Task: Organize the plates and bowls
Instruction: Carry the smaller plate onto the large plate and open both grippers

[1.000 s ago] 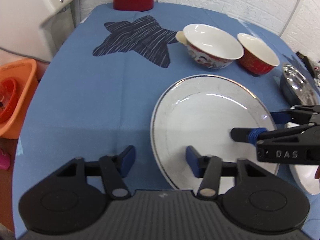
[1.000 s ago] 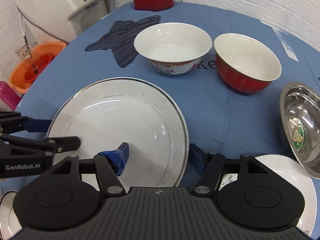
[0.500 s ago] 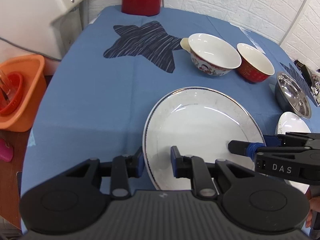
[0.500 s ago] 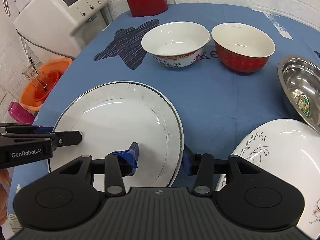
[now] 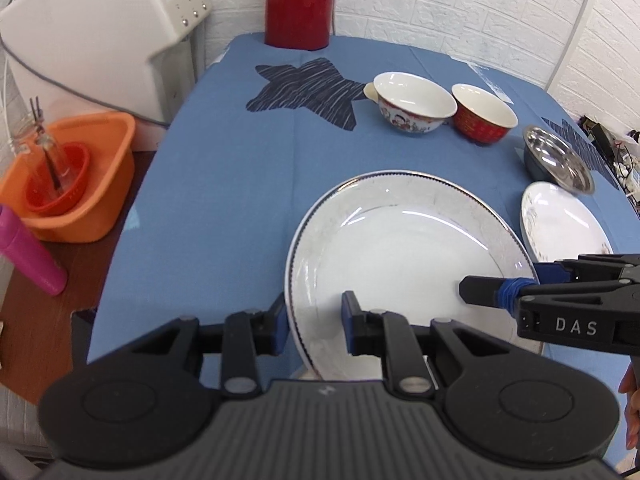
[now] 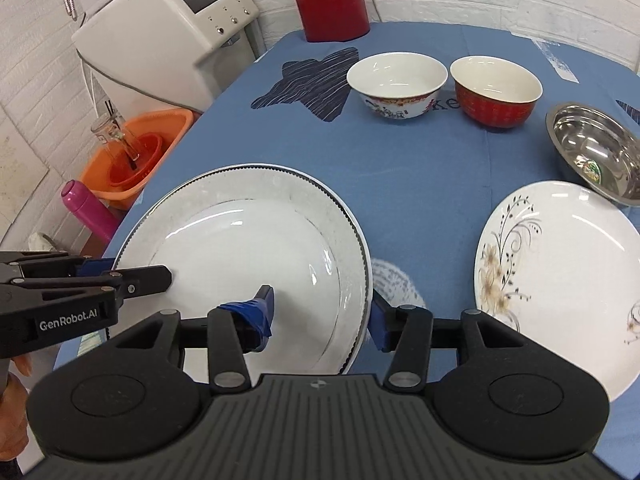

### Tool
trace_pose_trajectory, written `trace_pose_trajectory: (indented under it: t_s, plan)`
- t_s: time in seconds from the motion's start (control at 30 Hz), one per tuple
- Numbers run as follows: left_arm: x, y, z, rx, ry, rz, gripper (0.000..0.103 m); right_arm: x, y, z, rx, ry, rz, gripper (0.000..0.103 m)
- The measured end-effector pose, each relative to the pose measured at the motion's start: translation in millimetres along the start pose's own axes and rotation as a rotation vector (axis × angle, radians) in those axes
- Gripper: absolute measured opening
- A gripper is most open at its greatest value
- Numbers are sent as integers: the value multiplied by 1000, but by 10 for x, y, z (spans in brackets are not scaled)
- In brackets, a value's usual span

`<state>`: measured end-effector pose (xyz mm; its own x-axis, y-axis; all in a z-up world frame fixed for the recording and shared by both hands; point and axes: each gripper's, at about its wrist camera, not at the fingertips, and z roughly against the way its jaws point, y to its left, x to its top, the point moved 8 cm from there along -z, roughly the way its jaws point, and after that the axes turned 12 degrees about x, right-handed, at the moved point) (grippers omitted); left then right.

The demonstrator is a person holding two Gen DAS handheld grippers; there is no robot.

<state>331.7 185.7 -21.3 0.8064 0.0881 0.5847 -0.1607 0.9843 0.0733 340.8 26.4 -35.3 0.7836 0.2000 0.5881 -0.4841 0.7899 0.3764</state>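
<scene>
"DAS" in white caps on the side of the right tool (image 5: pixel 498 282), seen from left wrist cam. "GenRobot.AI" in white on the side of the left tool (image 6: pixel 132 272), seen from right wrist cam. Blue cloth (image 6: pixel 420 168) on the counter has dark print, "Ke" readable betw. the white bowl (image 6: pixel 396 84) & red bowl (image 6: pixel 496 96); rest hidden. Logo on the white machine (image 6: pixel 172 24) above its screen too small to read.
</scene>
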Motion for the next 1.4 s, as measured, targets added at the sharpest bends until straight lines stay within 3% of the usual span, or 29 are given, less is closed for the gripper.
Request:
trace_pose_trajectory:
  t_s: [0.27,0.53,0.67,0.7,0.73,0.8,0.97,1.2,1.4]
  plan:
    - [-680,115,258,17,-11,0,17,-534,243,79,-11,15,17,35]
    - [-1004,187,350,20,-52,4,17,-814,364,28,-17,15,44,36]
    - [-1046,156,372,31,-81,-11,20,-805,364,24,-14,9,38,36]
    - [-1054,153,380,26,-89,-10,26,-813,363,24,-11,8,40,36]
    - [-1061,146,387,19,-95,-13,45,-804,358,24,-7,8,40,36]
    - [-1089,162,408,27,-95,-10,56,-809,349,20,2,6,33,36]
    - [-1055,249,493,-7,-107,2,56,-811,332,21,12,-1,30,36]
    - [-897,244,658,11,-157,-12,57,-764,275,79,23,-13,14,36]
    - [-663,-77,635,-47,-138,-41,57,-551,35,547,7,-79,2,35]
